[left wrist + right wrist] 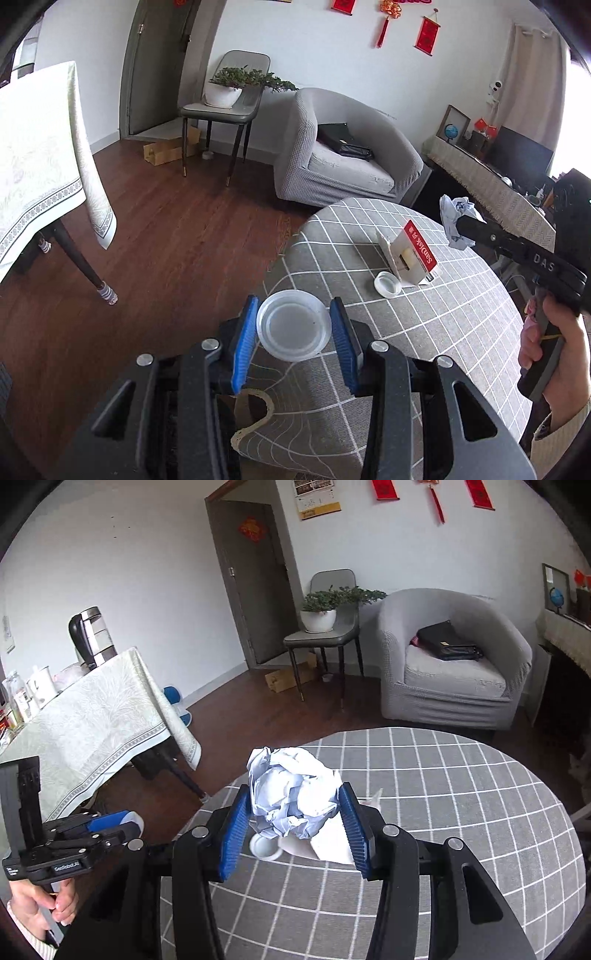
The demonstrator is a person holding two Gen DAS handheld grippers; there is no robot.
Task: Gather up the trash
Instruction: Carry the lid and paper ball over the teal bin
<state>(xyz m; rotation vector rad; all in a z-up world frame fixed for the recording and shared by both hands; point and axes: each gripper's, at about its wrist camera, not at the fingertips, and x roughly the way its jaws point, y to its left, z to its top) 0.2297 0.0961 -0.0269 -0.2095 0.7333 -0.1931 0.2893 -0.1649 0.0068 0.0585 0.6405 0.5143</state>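
Note:
My left gripper [293, 328] is shut on a clear plastic lid [293, 324], held above the left edge of the round table with a grey checked cloth [424, 325]. My right gripper [293, 812] is shut on a crumpled ball of white paper [293, 792], held above the table; it also shows in the left wrist view [456, 218]. A small clear lid [387, 284] and an open red-and-white SanDisk package [415, 254] lie on the table. In the right wrist view the small lid [264, 845] and the package [328, 843] sit partly hidden under the paper ball.
A grey armchair [343, 151] with a black bag stands behind the table. A chair with a potted plant [229, 88] and a cardboard box [170, 147] stand by the door. A second table with a pale cloth [40, 155] is at left. A brown paper bag rim [255, 413] shows below my left gripper.

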